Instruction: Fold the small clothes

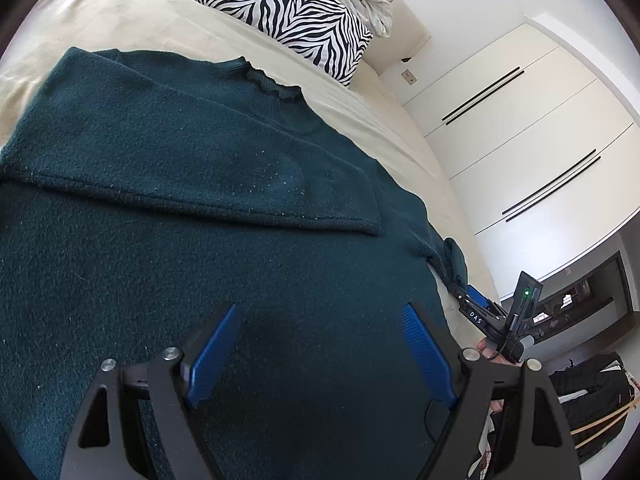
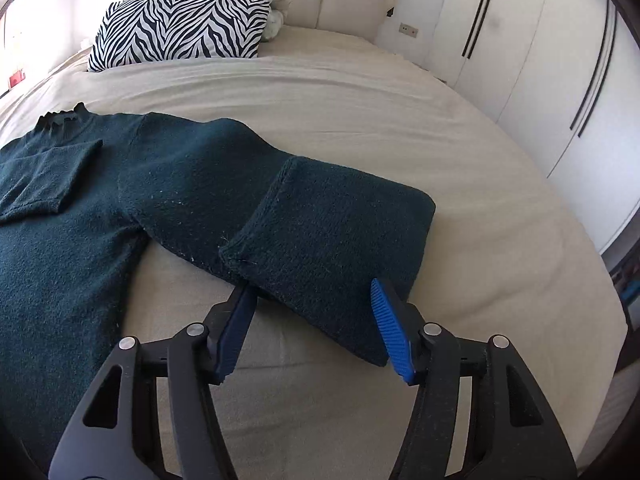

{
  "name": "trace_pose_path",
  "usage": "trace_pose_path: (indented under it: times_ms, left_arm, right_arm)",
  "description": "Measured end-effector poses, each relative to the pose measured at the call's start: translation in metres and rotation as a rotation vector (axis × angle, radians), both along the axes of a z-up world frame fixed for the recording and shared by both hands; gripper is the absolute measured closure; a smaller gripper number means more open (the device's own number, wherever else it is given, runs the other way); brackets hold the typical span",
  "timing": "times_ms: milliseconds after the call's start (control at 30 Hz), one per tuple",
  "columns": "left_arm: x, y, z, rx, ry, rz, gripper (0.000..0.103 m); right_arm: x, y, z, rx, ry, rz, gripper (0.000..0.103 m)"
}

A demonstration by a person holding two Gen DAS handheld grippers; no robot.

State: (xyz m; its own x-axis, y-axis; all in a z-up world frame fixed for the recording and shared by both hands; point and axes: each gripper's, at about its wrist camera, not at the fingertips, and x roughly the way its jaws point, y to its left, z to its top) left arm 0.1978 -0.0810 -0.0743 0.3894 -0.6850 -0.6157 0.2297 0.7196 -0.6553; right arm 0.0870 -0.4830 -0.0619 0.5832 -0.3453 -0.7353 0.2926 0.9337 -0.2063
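Left wrist view: my left gripper (image 1: 320,320) hangs wide open and empty over the dark green sweater (image 1: 160,200) filling the frame's left and centre.

Right wrist view: my right gripper (image 2: 312,300) gapes around the folded-back sleeve (image 2: 336,232) at centre, pads not pressing it.

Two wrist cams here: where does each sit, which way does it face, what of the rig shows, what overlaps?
Left wrist: on the left gripper, looking down over the sweater body toward the zebra pillow; jaws open; the right gripper and a hand show at right.
Right wrist: on the right gripper, looking down at the folded-back sleeve on the bed; jaws open around its edge.
Shared: sweater, pillow, bed, wardrobe.
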Motion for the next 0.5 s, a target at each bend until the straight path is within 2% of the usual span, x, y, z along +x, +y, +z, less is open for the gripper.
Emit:
trace_pose_path:
  times_ms: [33, 133, 167, 333, 400, 500]
  left_arm:
    - [0.0, 0.0, 0.0, -0.001, 0.0, 0.0, 0.019]
    - [-0.002, 0.003, -0.001, -0.001, 0.001, 0.002, 0.019]
    - [-0.003, 0.004, -0.001, -0.002, 0.002, 0.002, 0.019]
    - [-0.003, 0.005, -0.002, -0.005, 0.006, 0.001, 0.019]
    - [-0.003, 0.004, -0.001, -0.011, 0.004, 0.0, 0.019]
    - [-0.005, 0.004, 0.001, -0.018, -0.001, -0.005, 0.019]
  right_arm:
    - [0.002, -0.001, -0.001, -0.008, 0.002, 0.003, 0.05]
    - [0.007, -0.002, 0.002, -0.019, 0.0, 0.011, 0.065]
    - [0.006, -0.004, 0.004, -0.01, -0.006, 0.007, 0.071]
    - [-0.001, -0.015, 0.016, 0.062, -0.053, -0.017, 0.09]
    - [-0.005, -0.021, 0.023, 0.115, -0.088, -0.029, 0.094]
    - [-0.018, -0.032, 0.04, 0.263, -0.18, -0.038, 0.096]
